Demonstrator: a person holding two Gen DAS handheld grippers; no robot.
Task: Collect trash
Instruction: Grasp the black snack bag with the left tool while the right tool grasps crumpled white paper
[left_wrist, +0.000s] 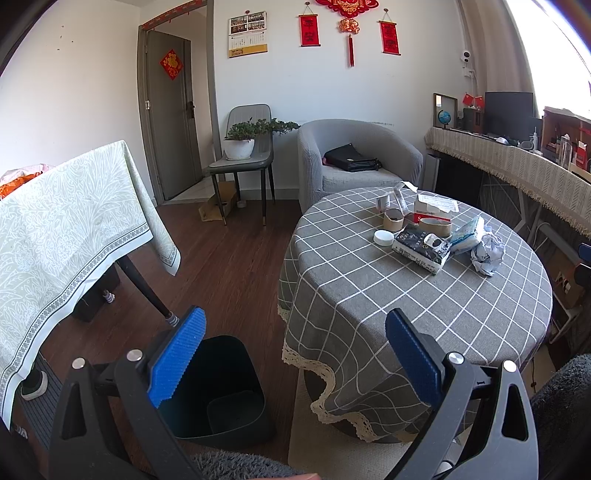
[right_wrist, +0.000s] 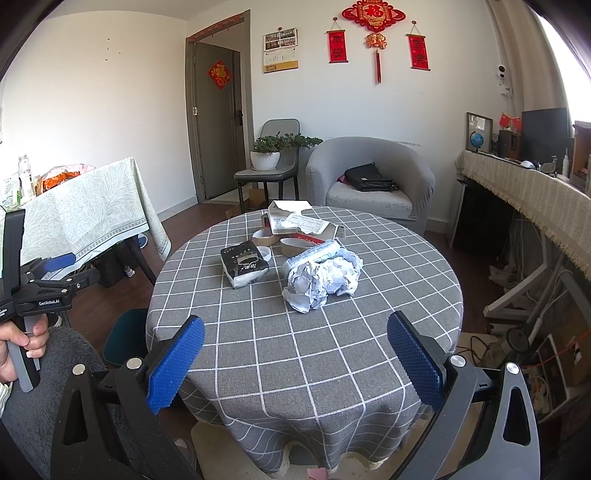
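Left gripper (left_wrist: 295, 354) spread wide, nothing between the pads, hovering off the bench (left_wrist: 369, 314) edge. Dark bin (left_wrist: 221, 391) on the floor directly below the left pad, just beside the bench skirt, lid off, mouth facing up. Trash well ahead on the far half of the bench: crumpled paper ball (left_wrist: 487, 253) to the right, black-and-white packet (left_wrist: 421, 249) left of it, white lid (left_wrist: 384, 237) beside the packet, two tape rolls (left_wrist: 436, 226) and torn carton (left_wrist: 434, 208) behind.

Right gripper (right_wrist: 295, 354) also spread, holding nothing, over the near part of the bench. Paper ball (right_wrist: 321, 278) straight ahead between the finger lines, well apart from the tips. Packet (right_wrist: 243, 266) ahead-left, plastic wrapper (right_wrist: 314, 253) touching the ball's far side, carton (right_wrist: 295, 221) at the back.

Left tool body visible in the right wrist view at far left, hand (right_wrist: 18, 347) on its handle. Readable there: "GenRobot.AI". Print on packet and carton too small to read.
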